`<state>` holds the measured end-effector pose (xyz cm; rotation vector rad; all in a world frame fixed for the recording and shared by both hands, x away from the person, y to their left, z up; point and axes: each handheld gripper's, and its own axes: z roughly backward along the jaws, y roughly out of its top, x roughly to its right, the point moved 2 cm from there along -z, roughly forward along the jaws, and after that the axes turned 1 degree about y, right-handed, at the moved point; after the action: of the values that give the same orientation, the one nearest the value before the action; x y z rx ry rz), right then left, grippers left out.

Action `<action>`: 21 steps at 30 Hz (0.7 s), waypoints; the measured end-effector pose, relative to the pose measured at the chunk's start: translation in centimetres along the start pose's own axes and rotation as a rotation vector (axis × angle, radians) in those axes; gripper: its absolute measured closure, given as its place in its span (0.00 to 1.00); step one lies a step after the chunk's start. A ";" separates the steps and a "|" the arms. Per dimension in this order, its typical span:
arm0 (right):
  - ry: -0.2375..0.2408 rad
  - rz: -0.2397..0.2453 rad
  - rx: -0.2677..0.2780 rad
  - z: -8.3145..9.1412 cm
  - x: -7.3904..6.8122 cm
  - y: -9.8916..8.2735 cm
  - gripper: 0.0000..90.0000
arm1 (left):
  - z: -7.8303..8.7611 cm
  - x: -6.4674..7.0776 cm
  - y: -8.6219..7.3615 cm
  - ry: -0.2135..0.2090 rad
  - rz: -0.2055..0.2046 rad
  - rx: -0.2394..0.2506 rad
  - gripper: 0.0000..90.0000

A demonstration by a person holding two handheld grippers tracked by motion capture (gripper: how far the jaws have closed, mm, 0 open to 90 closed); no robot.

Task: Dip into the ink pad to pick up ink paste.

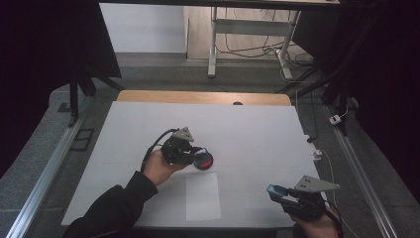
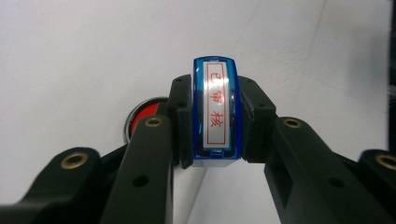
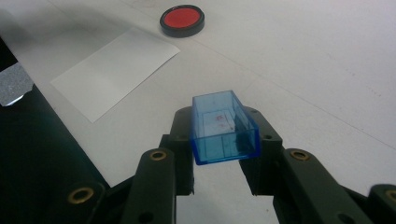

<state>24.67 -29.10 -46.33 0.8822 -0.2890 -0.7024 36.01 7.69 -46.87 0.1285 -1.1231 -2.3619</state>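
Observation:
My left gripper (image 1: 197,156) is shut on a blue stamp (image 2: 217,112), whose white label carries red characters. It holds the stamp just over a round black ink pad (image 1: 205,161) with a red inside, near the middle of the table. The pad's rim (image 2: 140,114) peeks out behind the left jaw. My right gripper (image 1: 278,193), near the front right edge, is shut on a clear blue rectangular cap (image 3: 224,128) with its open side up. In the right gripper view the ink pad (image 3: 182,19) lies far off at the top.
A white sheet of paper (image 1: 203,197) lies flat in front of the ink pad, also seen as paper (image 3: 114,70) to the left of the cap. The white table cover (image 1: 257,134) ends at a wooden strip at the back. Metal rails run along both sides.

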 end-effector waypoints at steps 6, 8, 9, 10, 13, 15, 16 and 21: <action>0.002 -0.001 0.000 0.0 0.0 0.0 0.76 | 0.9 0.8 0.0 -0.034 -0.013 0.019 0.78; 0.002 0.000 0.000 0.0 0.0 0.0 0.76 | 1.1 1.0 0.0 -0.039 -0.019 0.025 0.78; 0.003 -0.001 0.000 0.0 0.0 0.0 0.76 | 1.3 1.2 0.0 -0.042 -0.023 0.026 0.78; 0.004 -0.001 0.000 0.0 0.0 0.0 0.76 | 1.4 1.3 0.0 -0.045 -0.026 0.027 0.78; 0.006 -0.004 0.001 0.0 0.1 0.0 0.76 | 1.8 1.6 -0.1 -0.053 -0.029 0.036 0.78; 0.007 -0.005 0.001 0.0 0.1 0.0 0.76 | 2.2 1.8 -0.1 -0.058 -0.030 0.046 0.78; 0.007 -0.005 0.001 0.0 0.1 0.0 0.76 | 2.3 1.9 -0.1 -0.062 -0.029 0.052 0.78; 0.008 -0.006 0.001 0.0 0.1 0.0 0.76 | 3.1 2.3 -0.4 -0.073 -0.029 0.070 0.78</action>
<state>24.76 -29.11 -46.33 0.8868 -0.2791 -0.7044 32.95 8.95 -44.88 0.0841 -1.2476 -2.3705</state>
